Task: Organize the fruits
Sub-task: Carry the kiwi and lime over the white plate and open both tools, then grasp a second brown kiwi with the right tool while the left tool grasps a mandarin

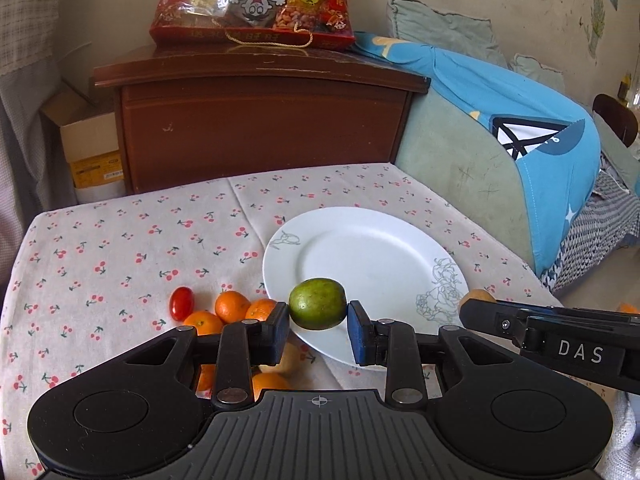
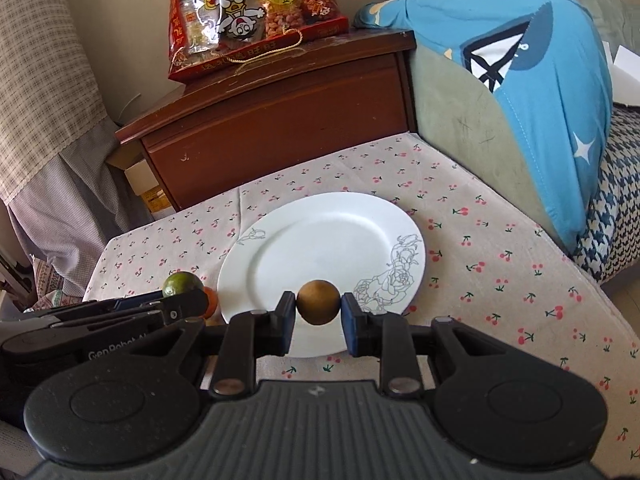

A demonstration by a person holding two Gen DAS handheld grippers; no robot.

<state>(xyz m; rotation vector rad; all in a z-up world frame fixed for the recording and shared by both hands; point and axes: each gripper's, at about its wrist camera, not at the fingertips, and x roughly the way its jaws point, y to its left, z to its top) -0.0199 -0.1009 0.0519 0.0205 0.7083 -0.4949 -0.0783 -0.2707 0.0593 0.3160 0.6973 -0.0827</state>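
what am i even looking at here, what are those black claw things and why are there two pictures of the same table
Those black claws are hand-held grippers, one in each of a person's hands, with no robot arm behind them. Each carries a wide-angle camera looking along its two fingers, so you get one picture per hand.

In the left-hand view, the left gripper is closed on a green fruit. In the right-hand view, the right gripper is closed on a small brown fruit. Both fruits are held over the near edge of an empty white plate, which sits on a cherry-print tablecloth. Left of the plate lie several small oranges and a cherry tomato.
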